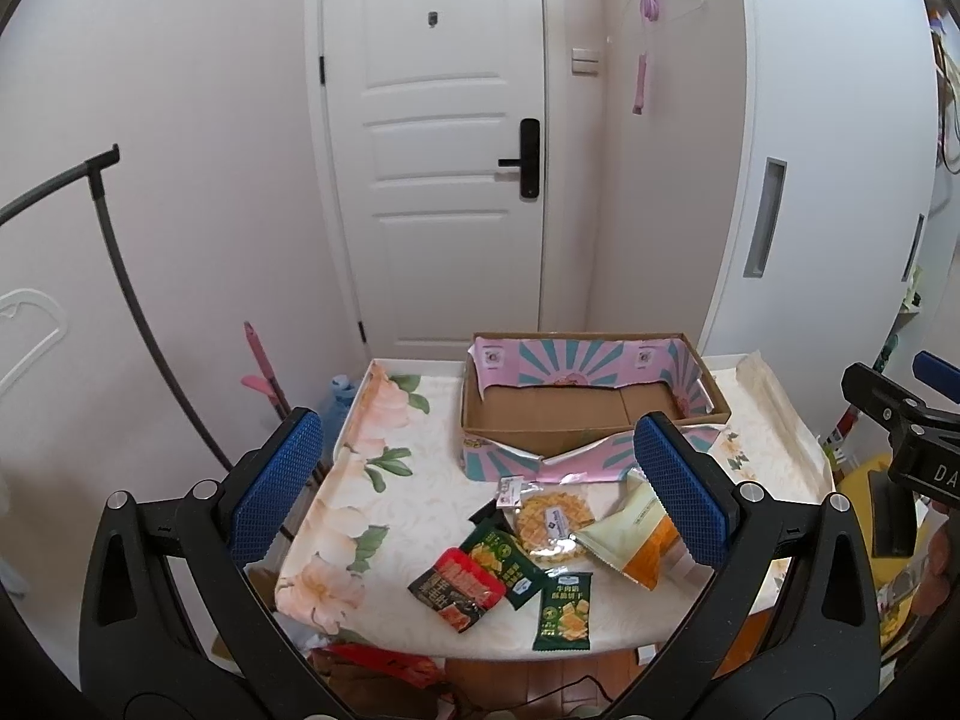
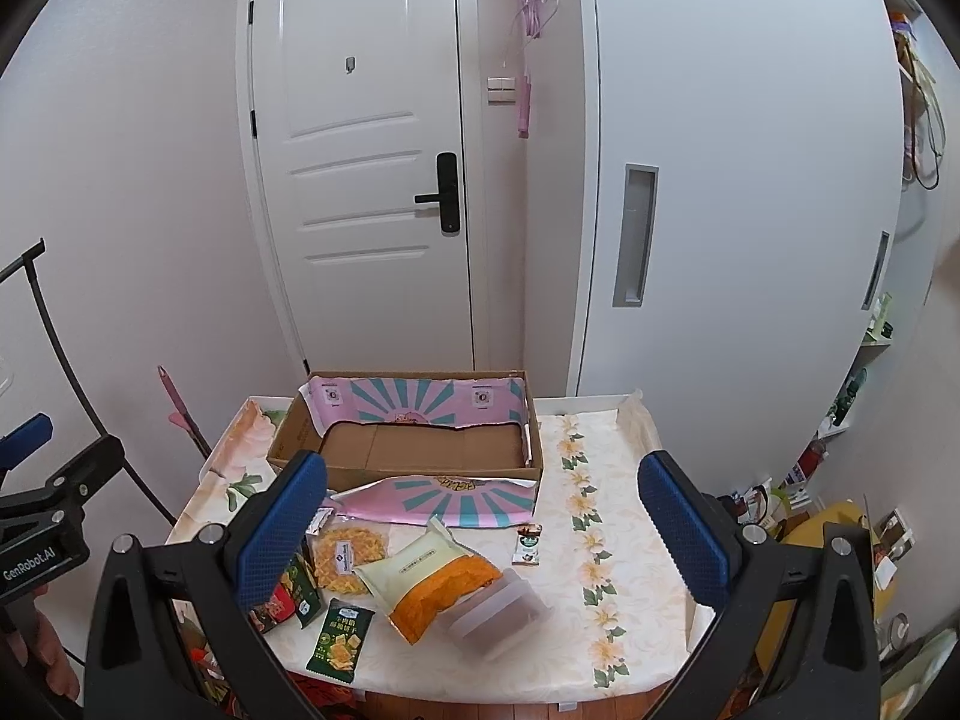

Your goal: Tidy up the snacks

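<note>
Nearest to you, your left tool (image 1: 480, 516) hangs over the front of the counter (image 1: 420, 498) with its blue pads spread wide and nothing between them. Your right tool (image 2: 480, 534) is spread the same way, also empty, above the counter's near edge.

Just past the pads, the snacks lie in a loose cluster on the flowered cloth. At the front sits a small green cracker packet (image 1: 563, 609), with a red and black packet (image 1: 456, 594) to its left and a second green packet (image 1: 503, 558) partly overlapping that one. Behind them rests a round waffle biscuit in clear wrap (image 1: 555, 522). To its right lies a cream and orange bag (image 2: 432, 582), which leans on a clear plastic tub (image 2: 498, 612). A small sachet (image 2: 529, 545) sits apart from the pile, near the row of printed flowers.

Farther back stands an open cardboard box (image 2: 414, 450) lined with pink and teal paper, its inside bare; a front flap folds down onto the cloth, touching the wrap by the biscuit.

Beyond the counter you face a white door (image 1: 438, 138) with a black handle (image 1: 525, 159), and a white cabinet (image 2: 720, 180) to its right.
</note>
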Available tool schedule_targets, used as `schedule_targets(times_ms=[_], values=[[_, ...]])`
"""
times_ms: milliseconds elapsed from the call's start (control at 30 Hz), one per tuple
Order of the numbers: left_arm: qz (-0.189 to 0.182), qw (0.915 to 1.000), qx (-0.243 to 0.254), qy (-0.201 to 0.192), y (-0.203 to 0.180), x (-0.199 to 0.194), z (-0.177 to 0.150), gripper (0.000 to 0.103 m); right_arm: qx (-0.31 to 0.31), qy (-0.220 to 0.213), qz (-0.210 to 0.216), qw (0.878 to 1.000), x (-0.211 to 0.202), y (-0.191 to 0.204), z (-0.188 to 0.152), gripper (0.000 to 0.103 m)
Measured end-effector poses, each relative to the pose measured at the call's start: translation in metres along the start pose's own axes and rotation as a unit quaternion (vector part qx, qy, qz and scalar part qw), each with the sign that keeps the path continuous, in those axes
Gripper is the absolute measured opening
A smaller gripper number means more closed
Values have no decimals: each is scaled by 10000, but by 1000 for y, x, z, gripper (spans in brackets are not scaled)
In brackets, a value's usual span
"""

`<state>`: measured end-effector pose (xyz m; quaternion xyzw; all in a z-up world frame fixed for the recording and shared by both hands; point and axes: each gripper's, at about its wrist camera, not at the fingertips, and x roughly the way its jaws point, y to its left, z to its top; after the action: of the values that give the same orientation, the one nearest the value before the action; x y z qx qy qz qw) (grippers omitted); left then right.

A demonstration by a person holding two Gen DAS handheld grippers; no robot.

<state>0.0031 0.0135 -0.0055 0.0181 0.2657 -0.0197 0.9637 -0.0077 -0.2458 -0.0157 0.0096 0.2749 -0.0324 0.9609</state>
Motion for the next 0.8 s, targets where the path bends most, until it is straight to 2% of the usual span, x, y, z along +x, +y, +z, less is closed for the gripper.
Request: schedule_targets(times_ms=[467,667,800], values=[[49,9998,-134,116,14,5,4,103,-71,83,151,9998,-2,-1,2,103],[201,9986,-193,443,23,20,-13,103,-325,334,391,9981,15,5,-4,103],[180,9969,-178,748,28,34,-36,103,-496,600,750,9941,36,10,-14,103]])
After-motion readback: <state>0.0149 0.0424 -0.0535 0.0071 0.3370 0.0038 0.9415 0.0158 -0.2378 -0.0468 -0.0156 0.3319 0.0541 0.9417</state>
